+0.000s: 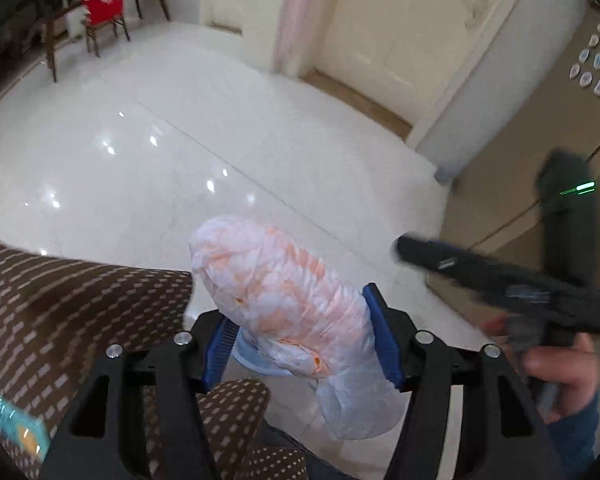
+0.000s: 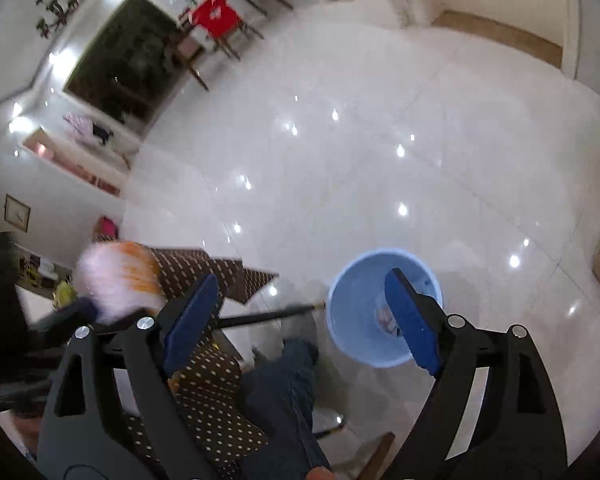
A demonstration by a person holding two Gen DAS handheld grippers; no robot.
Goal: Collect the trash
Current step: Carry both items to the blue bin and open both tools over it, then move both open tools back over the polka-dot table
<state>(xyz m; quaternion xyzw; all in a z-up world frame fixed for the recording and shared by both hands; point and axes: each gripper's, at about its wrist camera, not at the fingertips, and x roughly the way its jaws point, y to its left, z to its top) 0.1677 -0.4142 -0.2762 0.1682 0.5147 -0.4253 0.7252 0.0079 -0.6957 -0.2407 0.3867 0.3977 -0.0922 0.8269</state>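
Observation:
My left gripper [image 1: 300,340] is shut on a crumpled white bag with orange print [image 1: 276,292], held up over the floor beside the table's edge. The same bag shows blurred at the left of the right wrist view [image 2: 118,280]. My right gripper [image 2: 304,312] is open and empty, above the floor. A light blue bin [image 2: 356,316] stands on the floor beyond its right finger, with some trash inside. The right gripper also shows in the left wrist view [image 1: 500,280], off to the right of the bag.
A brown dotted tablecloth [image 1: 60,304] covers the table at the left; it also shows in the right wrist view [image 2: 208,380]. A glossy white tiled floor [image 1: 180,140] spreads ahead. A beige fridge [image 1: 540,140] stands right. Chairs with red covers [image 2: 216,20] stand far back.

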